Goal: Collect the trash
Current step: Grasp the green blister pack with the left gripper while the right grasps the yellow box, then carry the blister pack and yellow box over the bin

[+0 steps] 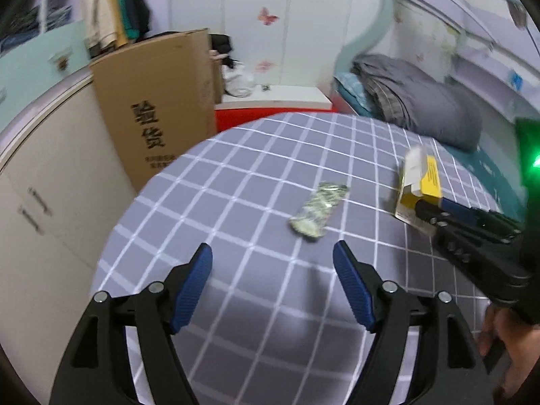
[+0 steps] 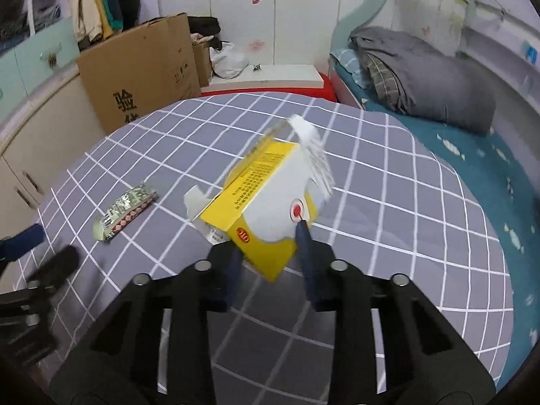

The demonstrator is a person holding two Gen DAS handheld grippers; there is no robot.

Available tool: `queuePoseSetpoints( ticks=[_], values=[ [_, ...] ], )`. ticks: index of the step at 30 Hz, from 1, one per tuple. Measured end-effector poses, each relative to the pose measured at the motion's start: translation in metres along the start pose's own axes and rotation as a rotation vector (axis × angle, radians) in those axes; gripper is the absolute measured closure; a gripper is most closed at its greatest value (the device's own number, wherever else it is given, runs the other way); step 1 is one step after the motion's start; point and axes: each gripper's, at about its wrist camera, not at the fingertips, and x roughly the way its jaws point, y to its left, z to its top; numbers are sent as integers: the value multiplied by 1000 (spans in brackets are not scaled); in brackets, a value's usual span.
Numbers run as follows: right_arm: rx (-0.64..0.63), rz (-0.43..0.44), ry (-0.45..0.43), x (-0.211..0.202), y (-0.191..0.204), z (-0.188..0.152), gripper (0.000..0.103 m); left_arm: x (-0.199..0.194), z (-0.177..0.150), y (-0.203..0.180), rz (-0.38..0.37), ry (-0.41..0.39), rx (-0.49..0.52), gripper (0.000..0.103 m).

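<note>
Right wrist view: right tongs [image 2: 268, 239] grip the yellow-and-white box [image 2: 270, 195]. Left tongs [image 1: 272, 260] gape empty – foil wrapper [image 1: 319, 210] lies just ahead on the checked bed sheet [image 1: 236, 195]

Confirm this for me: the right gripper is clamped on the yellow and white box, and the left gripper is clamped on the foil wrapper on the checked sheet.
Half right. The right gripper does clamp the yellow and white box. But the left gripper is open and empty: the left wrist view shows the foil wrapper lying ahead of its fingertips on the checked sheet, untouched.
</note>
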Motion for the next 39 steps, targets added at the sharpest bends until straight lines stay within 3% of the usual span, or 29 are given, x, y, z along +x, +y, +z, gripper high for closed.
queuePoseSetpoints(
  ticks=[4, 11, 16, 23, 28, 39],
  values=[
    [30, 49, 4, 0, -10, 1, 90, 23, 12, -20, 29, 26, 71, 30],
    [52, 87, 14, -1, -13, 0, 95, 49, 24, -35, 22, 70, 107, 32],
    [54, 121, 11, -1, -11, 0, 98, 45, 25, -36, -8, 47, 102, 86],
    [34, 246, -2, -7, 5, 0, 99, 14, 15, -22, 57, -34, 60, 90],
    [16, 343, -6, -18, 24, -2, 99, -23, 2, 17, 86, -67, -21, 90],
    [-71, 558, 50, -56, 121, -39, 99, -98, -54, 104, 134, -111, -156, 90]
  ],
)
